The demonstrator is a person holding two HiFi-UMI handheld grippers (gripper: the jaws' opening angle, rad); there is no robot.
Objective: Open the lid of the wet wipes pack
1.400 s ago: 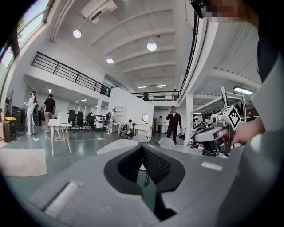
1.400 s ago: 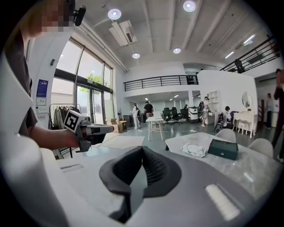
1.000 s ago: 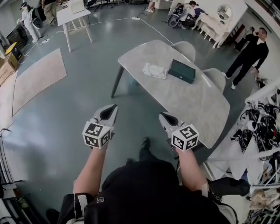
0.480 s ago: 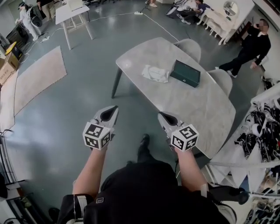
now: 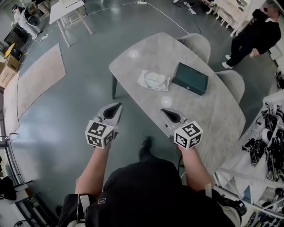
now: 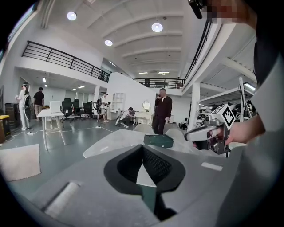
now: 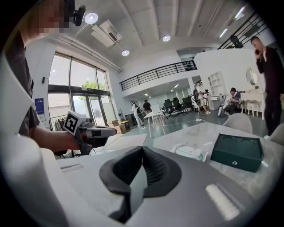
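Observation:
The wet wipes pack point(image 5: 153, 80) point(image 7: 191, 153), white with a pale lid, lies flat on the grey marble table point(image 5: 133, 60). Next to it, on its right, sits a dark green box point(image 5: 190, 78) point(image 6: 158, 140) point(image 7: 236, 152). My left gripper point(image 5: 116, 107) point(image 6: 143, 147) is shut and empty, held over the floor just short of the table's near left edge. My right gripper point(image 5: 163, 111) point(image 7: 142, 149) is also shut and empty, its tip over the table's near edge. Both point toward the pack, well short of it. Each gripper view catches the other gripper at its side.
Two grey chairs point(image 5: 195, 43) point(image 5: 231, 82) stand behind the table. A person in black point(image 5: 255, 37) is at the far right. A beige rug point(image 5: 37, 80) and a white table point(image 5: 66, 9) are at the left. Clothes racks point(image 5: 266, 150) crowd the right edge.
Both grippers have travelled forward toward the marble table, still shut. The table, pack and box sit nearer and lower in the head view, and the right gripper tip now overlaps the table edge.

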